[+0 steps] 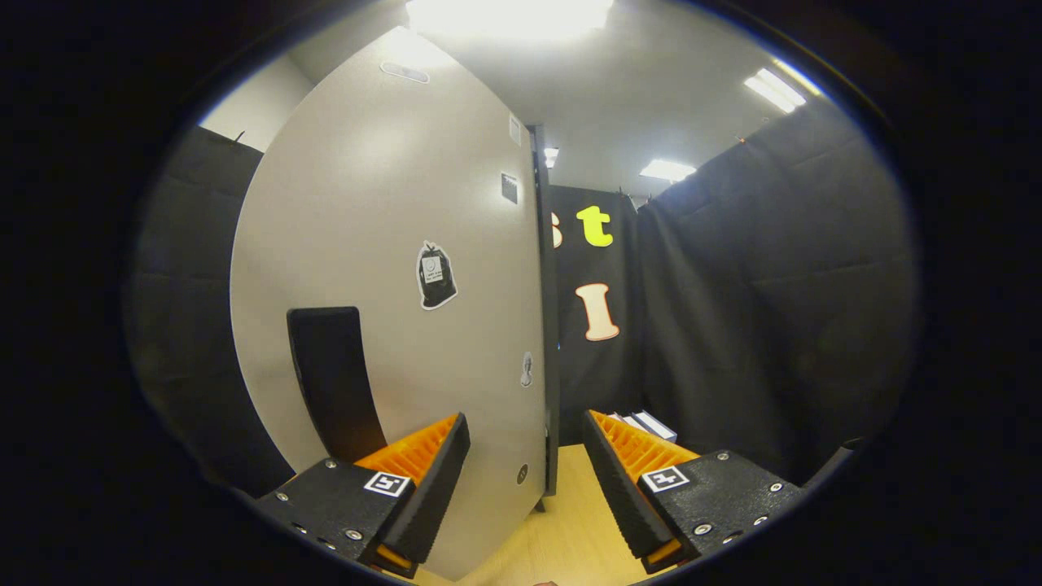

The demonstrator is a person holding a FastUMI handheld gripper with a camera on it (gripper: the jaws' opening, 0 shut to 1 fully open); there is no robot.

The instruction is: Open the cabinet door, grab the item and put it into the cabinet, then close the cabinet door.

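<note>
The gripper (525,480) sat nearest, its two fingers (431,480) spread wide apart with nothing held between them. Each finger block carried a small square black-and-white marker tag (387,483) on top, a coded pattern and not readable words.

Right there, the free edge of the cabinet door (383,268) ran down into the gap between the fingers, closer to the left one, with the light wooden floor (570,521) showing below and beside it. Whether either finger touched the door could not be told. The door stood as a broad pale grey panel, swung so that its face filled the space beyond the left finger.

On that door face, a dark rectangular handle (334,378) rose just behind the left finger. Higher up, toward the door's free edge, a sticker (435,275) shaped like a tied black bag carried a small label too fine to read. Further up the same edge sat a small dark tag (509,188) and a pale one above it, both illegible. Two little round marks dotted the door's lower edge.

Past the door edge, beyond the right finger, a low white box-like item (647,425) lay on the floor against the black cloth wall (773,309). Ceiling lights (667,170) glowed overhead.
</note>
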